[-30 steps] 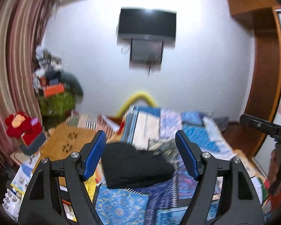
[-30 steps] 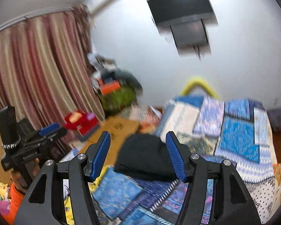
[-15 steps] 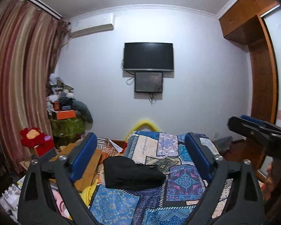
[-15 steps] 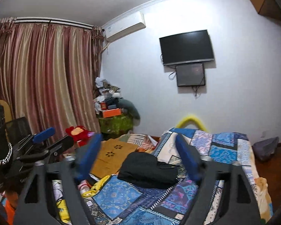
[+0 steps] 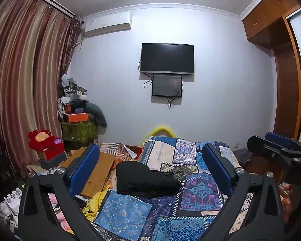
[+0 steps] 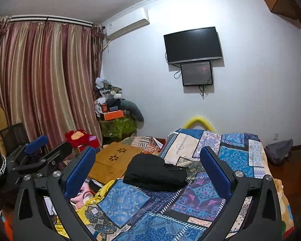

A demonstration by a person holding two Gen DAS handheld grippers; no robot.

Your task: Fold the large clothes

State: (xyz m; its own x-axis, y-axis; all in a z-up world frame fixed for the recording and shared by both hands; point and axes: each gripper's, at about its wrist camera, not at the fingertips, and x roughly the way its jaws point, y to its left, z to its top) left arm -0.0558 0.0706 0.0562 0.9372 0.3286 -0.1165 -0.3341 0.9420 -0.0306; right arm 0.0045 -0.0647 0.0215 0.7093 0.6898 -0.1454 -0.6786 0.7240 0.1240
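A folded black garment (image 5: 146,180) (image 6: 156,173) lies on the patchwork quilt (image 5: 200,190) (image 6: 240,156) of the bed, near its left edge. My left gripper (image 5: 150,148) is held back from it with its jaws opening wide, nothing between the blue pads. My right gripper (image 6: 147,150) is likewise back from the garment, its jaws opening and nothing between them. Each gripper shows at the edge of the other's view: the right one (image 5: 279,146) at the right, the left one (image 6: 42,150) at the left.
Left of the bed lie a brown cardboard sheet (image 5: 98,170), yellow cloth (image 5: 96,200), a red plush toy (image 5: 42,140) and a cluttered green-draped stand (image 5: 78,128). Curtains (image 5: 20,80) hang on the left. A TV (image 5: 167,58) hangs on the far wall, and a wooden wardrobe (image 5: 287,100) stands right.
Both grippers have drawn back from the black garment and tipped upward, and their jaws have spread wider. The garment stays folded on the quilt.
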